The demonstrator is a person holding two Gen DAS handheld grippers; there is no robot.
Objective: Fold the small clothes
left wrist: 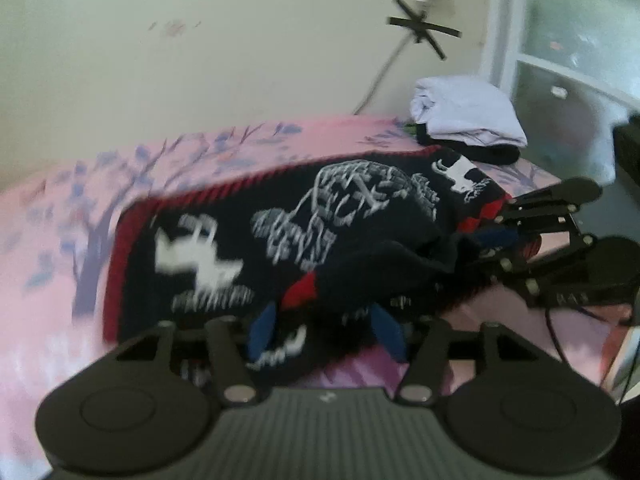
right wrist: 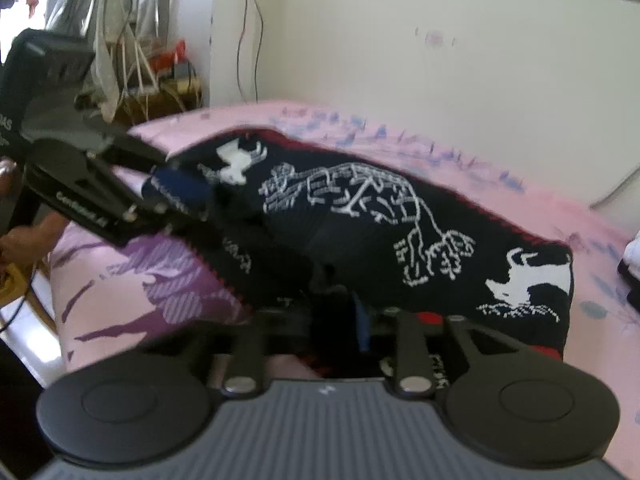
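Left gripper (left wrist: pixel 324 334) pointing downward with jaws standing partly apart around dark knit fabric, right gripper (right wrist: pixel 340 320) angling downward likewise, jaws partly apart, a bare hand (right wrist: pixel 24 236) gripping behind.

A dark navy knitted garment (left wrist: pixel 280 240) with red edging and white animal and tree motifs lies spread across the middle of the frame on a pink bed, its near edge bunched and folded over at the lower centre (right wrist: pixel 360 232).
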